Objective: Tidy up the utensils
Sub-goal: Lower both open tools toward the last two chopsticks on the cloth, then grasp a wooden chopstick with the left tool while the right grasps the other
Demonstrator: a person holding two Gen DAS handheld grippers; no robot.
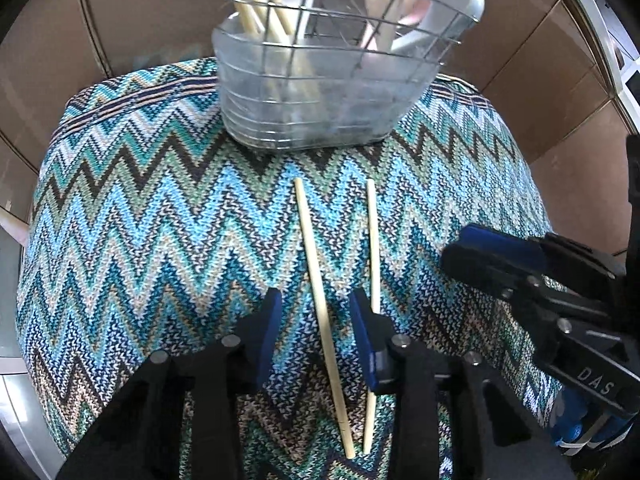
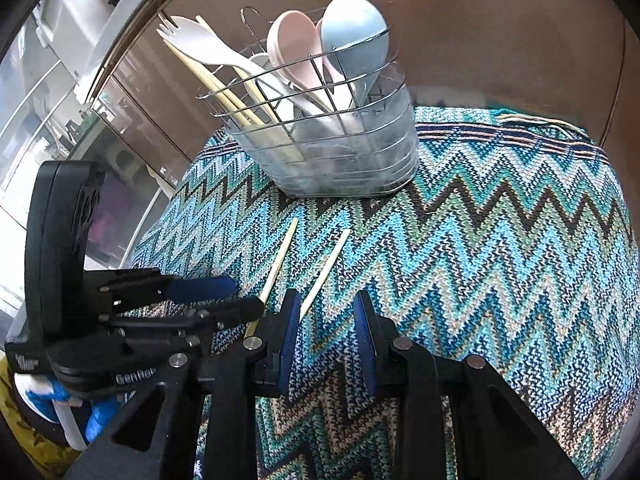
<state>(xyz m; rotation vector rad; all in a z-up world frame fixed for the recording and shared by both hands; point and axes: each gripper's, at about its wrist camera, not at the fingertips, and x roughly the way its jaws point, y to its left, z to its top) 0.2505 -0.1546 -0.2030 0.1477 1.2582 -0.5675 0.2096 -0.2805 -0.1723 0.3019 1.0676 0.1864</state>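
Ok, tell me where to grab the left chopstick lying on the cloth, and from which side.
Grip the left chopstick near mid-length, from straight above, pads on its two long sides. It lies flat on the cloth, thin, and the left hand-held gripper already straddles it, clear of the other chopstick.

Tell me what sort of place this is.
Probably a home kitchen or dining corner: a wire utensil basket holding spoons and a fork stands on a zigzag knitted cloth, with two loose chopsticks lying in front.

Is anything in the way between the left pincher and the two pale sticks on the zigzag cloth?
Nothing visible. The left gripper already straddles one pale wooden chopstick; the second chopstick lies just outside its finger, on bare zigzag knitted cloth.
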